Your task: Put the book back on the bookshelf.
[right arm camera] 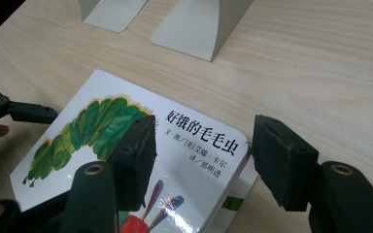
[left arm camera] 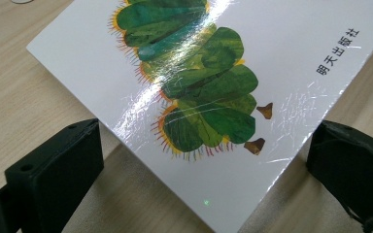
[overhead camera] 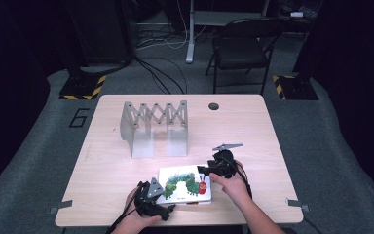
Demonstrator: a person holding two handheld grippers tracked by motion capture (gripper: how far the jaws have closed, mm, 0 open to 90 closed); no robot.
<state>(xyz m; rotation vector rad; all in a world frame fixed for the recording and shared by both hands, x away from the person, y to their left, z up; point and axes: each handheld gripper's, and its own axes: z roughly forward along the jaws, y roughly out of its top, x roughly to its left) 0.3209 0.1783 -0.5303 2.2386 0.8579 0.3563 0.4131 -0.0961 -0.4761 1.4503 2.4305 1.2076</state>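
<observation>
A white picture book (overhead camera: 185, 184) with a green caterpillar on its cover lies flat near the table's front edge. My left gripper (overhead camera: 161, 197) is at the book's left end. In the left gripper view it is open (left arm camera: 204, 145), one jaw on each side of a corner of the book (left arm camera: 199, 87). My right gripper (overhead camera: 205, 171) is at the book's upper right corner. It is open (right arm camera: 201, 160) in the right gripper view, with one jaw over the cover (right arm camera: 126, 141) and the other past the book's edge. Neither gripper holds anything.
A grey expanding book rack (overhead camera: 153, 126) stands mid-table behind the book, its feet (right arm camera: 194, 24) close to the right gripper. A cable hole (overhead camera: 214, 106) sits at the back of the table. A folding chair (overhead camera: 241, 46) stands beyond the table.
</observation>
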